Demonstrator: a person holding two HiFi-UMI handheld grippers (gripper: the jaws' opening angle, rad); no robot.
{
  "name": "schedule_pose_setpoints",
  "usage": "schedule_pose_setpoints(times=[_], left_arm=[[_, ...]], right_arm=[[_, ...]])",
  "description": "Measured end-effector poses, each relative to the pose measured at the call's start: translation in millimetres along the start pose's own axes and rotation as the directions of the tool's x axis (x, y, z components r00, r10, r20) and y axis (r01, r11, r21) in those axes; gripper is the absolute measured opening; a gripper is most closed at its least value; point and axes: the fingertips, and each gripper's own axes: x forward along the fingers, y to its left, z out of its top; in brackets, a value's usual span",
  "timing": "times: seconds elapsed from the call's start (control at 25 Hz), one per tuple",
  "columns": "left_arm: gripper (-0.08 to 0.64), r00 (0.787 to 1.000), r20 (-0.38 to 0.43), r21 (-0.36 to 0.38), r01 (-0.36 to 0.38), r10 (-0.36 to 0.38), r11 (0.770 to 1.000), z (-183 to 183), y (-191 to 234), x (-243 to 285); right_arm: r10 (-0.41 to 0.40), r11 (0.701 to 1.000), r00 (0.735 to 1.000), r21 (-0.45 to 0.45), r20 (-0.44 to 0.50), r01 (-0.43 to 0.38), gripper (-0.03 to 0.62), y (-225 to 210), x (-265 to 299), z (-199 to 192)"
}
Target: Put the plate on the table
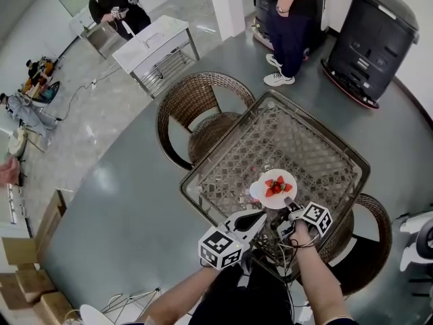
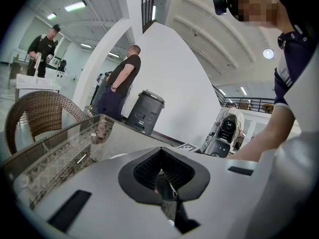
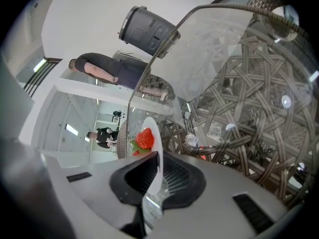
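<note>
A small white plate with cut strawberries is over the near part of the glass-topped wicker table. My right gripper is shut on the plate's near rim. In the right gripper view the plate runs edge-on between the jaws of the right gripper, with a strawberry on its left face. I cannot tell whether the plate rests on the glass. My left gripper hovers just left of the plate, its jaws together and holding nothing. In the left gripper view the left gripper points across the table.
Wicker chairs stand at the table's far left and near right. A person stands beyond the table beside a black machine. A white cart and another person are further off at the left.
</note>
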Motion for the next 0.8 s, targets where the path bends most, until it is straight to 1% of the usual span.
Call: schedule_pose_setpoints(times=[0.12, 0.24, 0.36, 0.52, 0.6, 0.72, 0.8], left_arm=[[0.005, 1.0, -0.009, 0.001, 0.006, -0.006, 1.0, -1.5, -1.5, 0.1], [0.005, 1.0, -0.014, -0.001, 0.006, -0.006, 1.0, -3.1, -1.4, -0.1], [0.005, 1.0, -0.014, -0.001, 0.008, -0.008, 1.0, -2.7, -3.0, -0.8], [0.005, 1.0, -0.011, -0.002, 0.008, -0.008, 1.0, -1.9, -4.8, -2.0], [0.005, 1.0, -0.01, -0.002, 0.008, -0.008, 1.0, -1.4, -5.3, -2.9], [0.005, 1.0, -0.011, -0.005, 0.007, -0.007, 1.0, -2.4, -5.8, -4.1], [0.005, 1.0, -0.01, -0.007, 0.006, -0.007, 1.0, -4.0, -6.6, -4.6]], right_arm=[[-0.033, 0.998, 0.999, -0.048, -0.003, 0.033, 0.015, -0.8, 1.3, 0.8], [-0.078, 0.99, 0.997, -0.115, -0.004, 0.077, 0.017, -1.6, 3.1, 2.1], [-0.134, 0.974, 0.991, -0.184, 0.0, 0.132, 0.029, -3.6, 3.6, 3.1], [-0.194, 0.945, 0.981, -0.269, 0.002, 0.187, 0.046, -4.8, 3.4, 3.4], [-0.228, 0.917, 0.974, -0.335, 0.005, 0.217, 0.057, -4.4, 3.1, 3.5], [-0.278, 0.854, 0.96, -0.451, 0.025, 0.259, 0.075, -2.2, 2.8, 4.7], [-0.3, 0.825, 0.953, -0.492, 0.033, 0.277, 0.081, -2.5, 3.3, 5.2]])
